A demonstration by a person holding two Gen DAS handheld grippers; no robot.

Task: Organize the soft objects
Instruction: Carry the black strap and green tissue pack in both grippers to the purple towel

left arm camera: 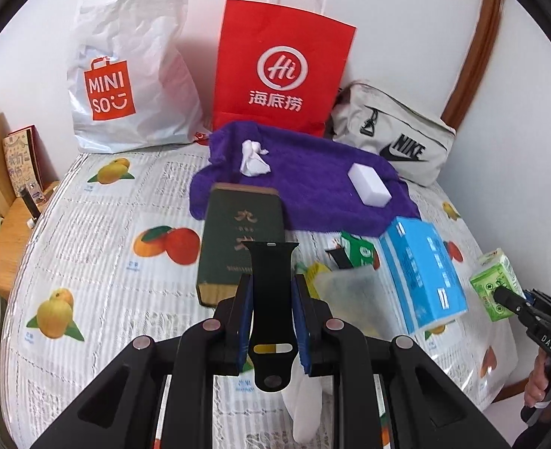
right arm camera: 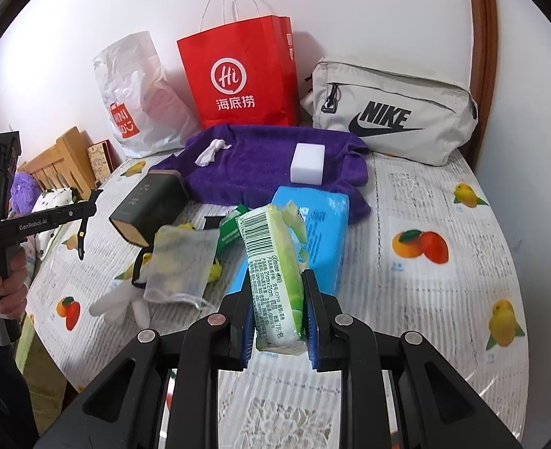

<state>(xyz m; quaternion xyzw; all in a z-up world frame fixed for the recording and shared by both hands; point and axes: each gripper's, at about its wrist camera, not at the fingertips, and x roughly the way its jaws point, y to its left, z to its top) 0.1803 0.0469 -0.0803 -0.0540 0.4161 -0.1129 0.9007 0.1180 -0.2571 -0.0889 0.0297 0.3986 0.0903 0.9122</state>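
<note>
My left gripper (left arm camera: 273,286) is shut on a black watch strap (left arm camera: 273,262), held upright above the fruit-print bedcover (left arm camera: 99,232). My right gripper (right arm camera: 277,292) is shut on a green pocket tissue pack (right arm camera: 273,262), lifted over the clutter. In the left wrist view that pack (left arm camera: 494,282) shows at the far right edge. A purple towel (right arm camera: 260,172) lies spread at the back with a white sponge block (right arm camera: 307,164) and a crumpled tissue (right arm camera: 211,153) on it. In front of the towel lie a blue tissue pack (right arm camera: 324,220) and a white glove (right arm camera: 120,305).
A dark green box (right arm camera: 148,202), a frosted pouch (right arm camera: 180,262) and a small green carton (right arm camera: 230,228) crowd the middle. A white Miniso bag (left arm camera: 125,75), a red paper bag (left arm camera: 279,67) and a grey Nike bag (right arm camera: 391,112) stand against the wall. The bed edge drops off at left.
</note>
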